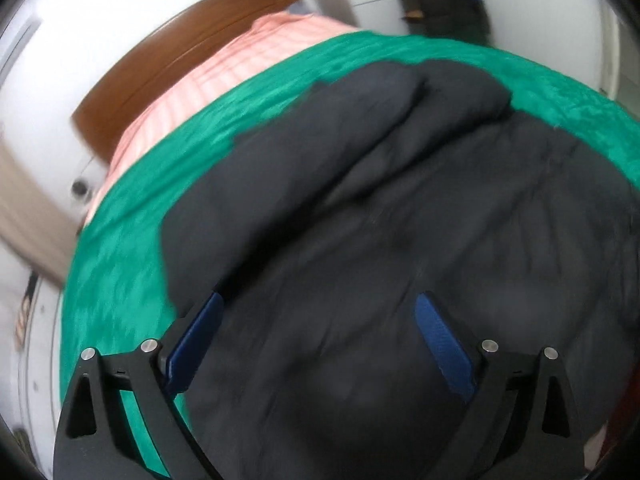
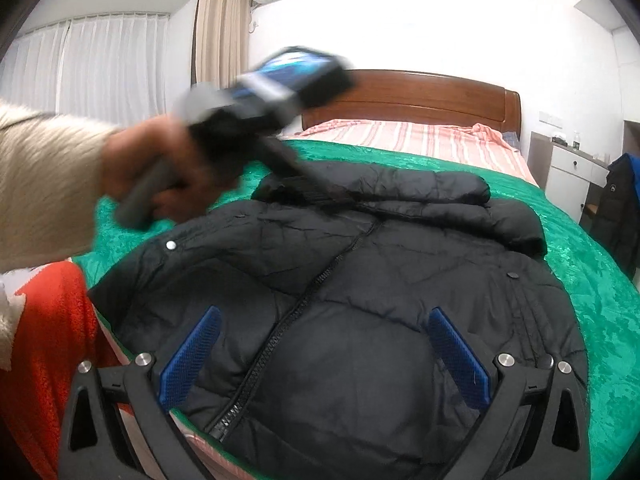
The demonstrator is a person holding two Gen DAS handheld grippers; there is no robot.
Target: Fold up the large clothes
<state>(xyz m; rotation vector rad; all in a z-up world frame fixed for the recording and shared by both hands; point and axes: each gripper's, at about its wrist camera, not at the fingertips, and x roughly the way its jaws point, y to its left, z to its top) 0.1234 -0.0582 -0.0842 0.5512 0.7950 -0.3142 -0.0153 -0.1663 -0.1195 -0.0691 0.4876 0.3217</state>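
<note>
Where the green velvet bedspread covers the foot of the wooden-framed bed, one black quilted puffer jacket lies flat, zip up, sleeve folded across its top. Left gripper: released, blue pads wide above the fabric, nothing between. Right gripper: likewise spread, empty, over the jacket's hem.

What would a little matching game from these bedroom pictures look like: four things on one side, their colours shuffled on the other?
Things:
1. puffer jacket
2. blanket
3. striped sheet
4. headboard

Colours:
A. brown
B. green
C. black
D. pink

Pairs: 1-C, 2-B, 3-D, 4-A
</note>
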